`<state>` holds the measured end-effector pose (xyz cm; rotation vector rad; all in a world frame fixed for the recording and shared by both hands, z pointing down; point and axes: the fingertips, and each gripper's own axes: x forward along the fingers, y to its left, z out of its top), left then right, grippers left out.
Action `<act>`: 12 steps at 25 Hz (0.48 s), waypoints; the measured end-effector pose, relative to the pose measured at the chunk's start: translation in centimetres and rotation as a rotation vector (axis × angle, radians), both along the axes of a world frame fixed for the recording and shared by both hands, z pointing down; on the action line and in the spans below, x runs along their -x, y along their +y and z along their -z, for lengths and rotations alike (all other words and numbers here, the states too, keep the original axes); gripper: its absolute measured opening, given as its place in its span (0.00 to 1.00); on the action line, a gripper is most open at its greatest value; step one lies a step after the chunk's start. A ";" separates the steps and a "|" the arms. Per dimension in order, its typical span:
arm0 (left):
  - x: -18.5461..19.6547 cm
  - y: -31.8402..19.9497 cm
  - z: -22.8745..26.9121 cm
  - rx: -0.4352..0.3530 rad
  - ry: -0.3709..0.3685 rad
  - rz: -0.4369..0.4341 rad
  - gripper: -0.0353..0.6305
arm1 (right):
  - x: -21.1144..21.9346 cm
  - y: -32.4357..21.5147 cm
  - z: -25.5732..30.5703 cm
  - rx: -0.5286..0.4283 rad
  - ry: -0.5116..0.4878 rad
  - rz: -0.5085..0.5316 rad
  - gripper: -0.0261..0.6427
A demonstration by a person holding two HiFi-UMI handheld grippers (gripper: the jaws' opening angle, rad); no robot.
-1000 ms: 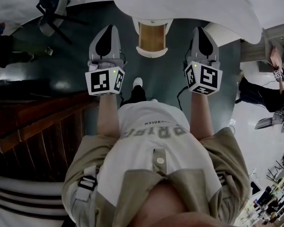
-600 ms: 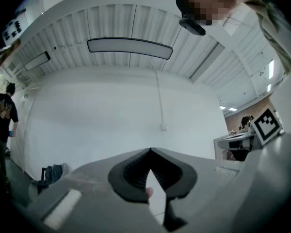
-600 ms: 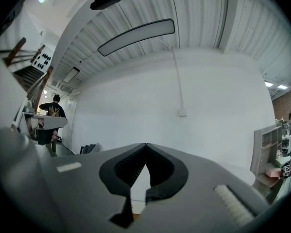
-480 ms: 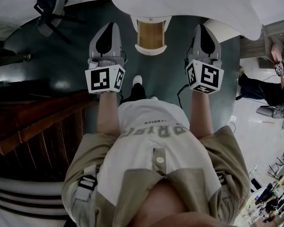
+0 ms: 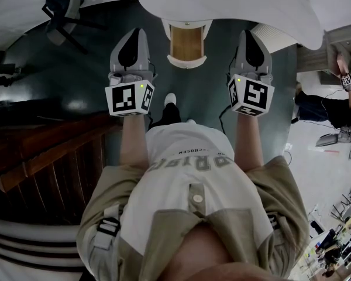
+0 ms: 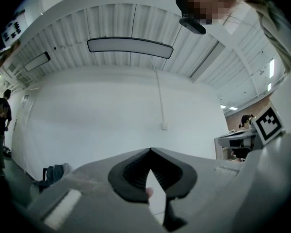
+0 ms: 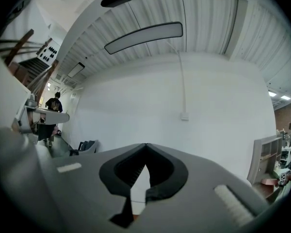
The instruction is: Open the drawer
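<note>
While the left gripper [image 6: 149, 150] and the right gripper [image 7: 146, 144] have their jaws together on nothing, a small white cabinet [image 5: 186, 62] stands ahead between them; I cannot make out its drawer or contents.

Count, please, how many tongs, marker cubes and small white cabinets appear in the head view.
Grey hand-held tongs: 2, left tongs and right tongs
Black-and-white marker cubes: 2
Small white cabinet with light wooden front: 1
Total: 5
</note>
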<state>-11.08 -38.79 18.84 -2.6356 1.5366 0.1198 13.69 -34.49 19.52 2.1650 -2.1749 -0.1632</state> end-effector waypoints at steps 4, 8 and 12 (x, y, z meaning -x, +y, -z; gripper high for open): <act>0.2 0.0 -0.3 0.005 -0.003 0.002 0.06 | 0.1 0.0 -0.1 0.003 0.009 0.007 0.04; 0.7 0.1 -0.4 0.009 -0.006 0.006 0.06 | 0.2 0.2 0.0 0.002 0.015 0.007 0.04; 1.0 0.0 -0.3 0.010 -0.009 0.008 0.06 | 0.0 0.4 0.0 0.005 0.023 0.001 0.04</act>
